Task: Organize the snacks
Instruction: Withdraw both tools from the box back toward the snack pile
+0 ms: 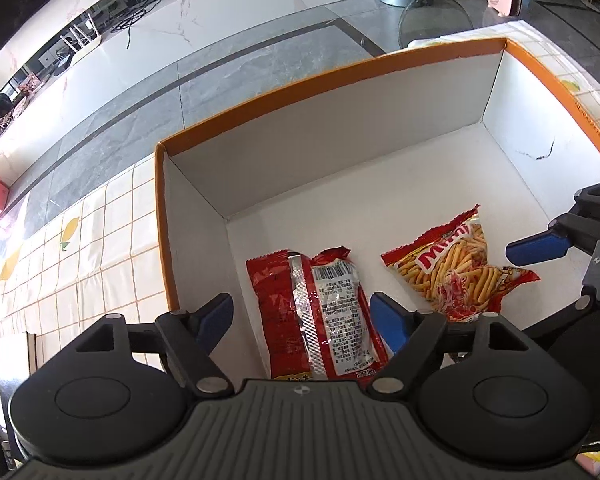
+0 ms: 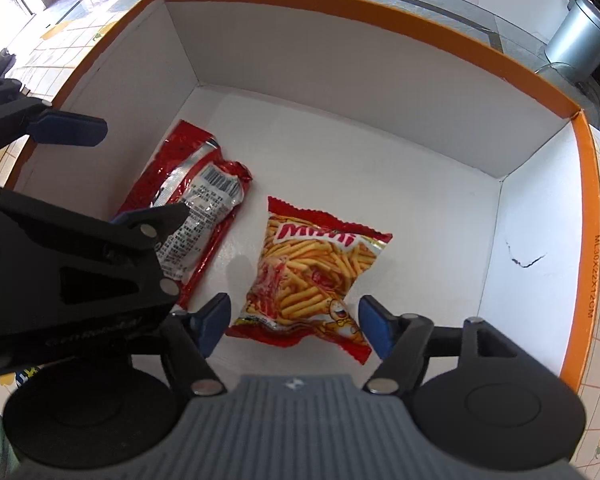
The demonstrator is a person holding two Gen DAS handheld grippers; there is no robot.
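A worktop [image 1: 100, 240] with a tiled, lemon-printed cloth is being seen at the left, and on it an orange-rimmed box [image 1: 260, 92] with white inner walls is being shown from above. On the box floor, toward its left wall, a red packet [image 1: 320, 312] is lying back-up — its barcode and silver seam are being displayed. The left gripper [image 1: 302, 316] is being held over this packet with its blue fingers [image 1: 216, 316] spread wide; the packet is being seen between them, but no pad is pressing on it, so it is released. Just to the right, apart from the first packet, a Mimi bag [image 2: 312, 276] is lying face-up. The right gripper [image 2: 294, 322] is being held above its near end, jaws likewise parted and gripping nothing. A dark crack [image 2: 526, 260] is being shown on the right wall.
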